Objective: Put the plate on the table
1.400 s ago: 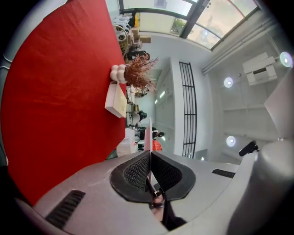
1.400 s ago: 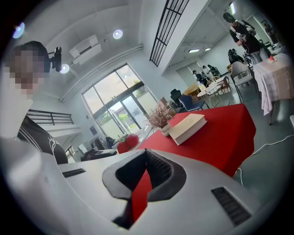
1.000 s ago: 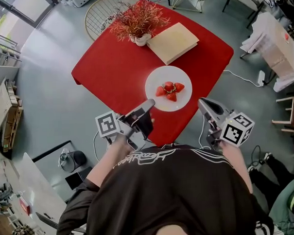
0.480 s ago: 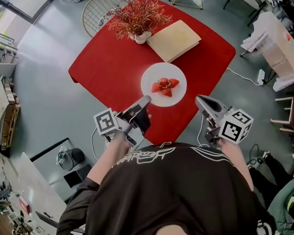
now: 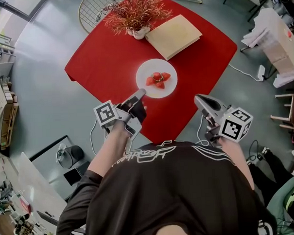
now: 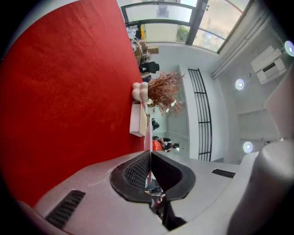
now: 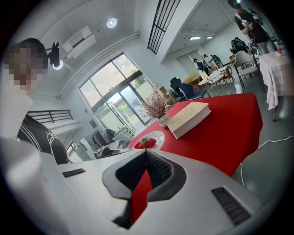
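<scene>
Since a second ago the plate (image 5: 168, 70) of strawberries (image 5: 156, 79) has moved further in on the red table (image 5: 105, 58), its rim pinched by the left gripper (image 5: 141, 92), while the right gripper (image 5: 198, 98) has its fingers pressed together, empty; only the release seems left.

White plate (image 5: 168, 87), red tablecloth (image 5: 105, 58) (plain), beige book (image 5: 173, 35)

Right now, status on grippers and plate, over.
Left gripper shut on plate rim. Right gripper shut, empty, off red table edge. Plate carries strawberries, near side. Book, plant pot farther back, apart from it.
</scene>
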The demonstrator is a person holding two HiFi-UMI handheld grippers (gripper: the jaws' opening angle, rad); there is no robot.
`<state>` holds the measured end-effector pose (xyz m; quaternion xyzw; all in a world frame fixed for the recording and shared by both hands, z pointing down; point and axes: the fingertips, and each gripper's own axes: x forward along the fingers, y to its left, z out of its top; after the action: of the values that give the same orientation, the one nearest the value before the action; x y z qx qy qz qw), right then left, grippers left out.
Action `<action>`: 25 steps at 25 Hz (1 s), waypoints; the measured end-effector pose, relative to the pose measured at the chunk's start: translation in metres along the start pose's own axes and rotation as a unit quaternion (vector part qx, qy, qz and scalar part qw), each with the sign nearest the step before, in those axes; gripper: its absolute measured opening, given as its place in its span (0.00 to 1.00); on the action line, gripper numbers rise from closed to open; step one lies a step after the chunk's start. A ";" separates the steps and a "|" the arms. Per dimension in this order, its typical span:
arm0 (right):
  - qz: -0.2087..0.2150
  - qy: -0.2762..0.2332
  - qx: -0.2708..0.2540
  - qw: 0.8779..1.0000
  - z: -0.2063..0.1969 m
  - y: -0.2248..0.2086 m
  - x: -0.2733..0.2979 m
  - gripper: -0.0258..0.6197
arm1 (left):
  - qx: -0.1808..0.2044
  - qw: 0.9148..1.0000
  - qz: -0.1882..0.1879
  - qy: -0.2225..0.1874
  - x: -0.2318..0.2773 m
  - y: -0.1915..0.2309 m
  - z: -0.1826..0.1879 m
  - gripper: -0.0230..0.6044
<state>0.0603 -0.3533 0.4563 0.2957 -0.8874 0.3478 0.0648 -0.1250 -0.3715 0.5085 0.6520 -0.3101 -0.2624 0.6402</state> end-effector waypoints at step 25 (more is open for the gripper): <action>-0.001 0.009 0.062 0.998 -0.017 -0.020 0.004 0.05 | -0.024 0.988 0.150 0.003 0.017 0.085 0.018 0.06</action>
<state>0.0667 -0.3556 0.4816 0.2974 -0.8630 0.4048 0.0545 -0.1323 -0.3950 0.5938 0.5837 -0.3961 -0.1689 0.6884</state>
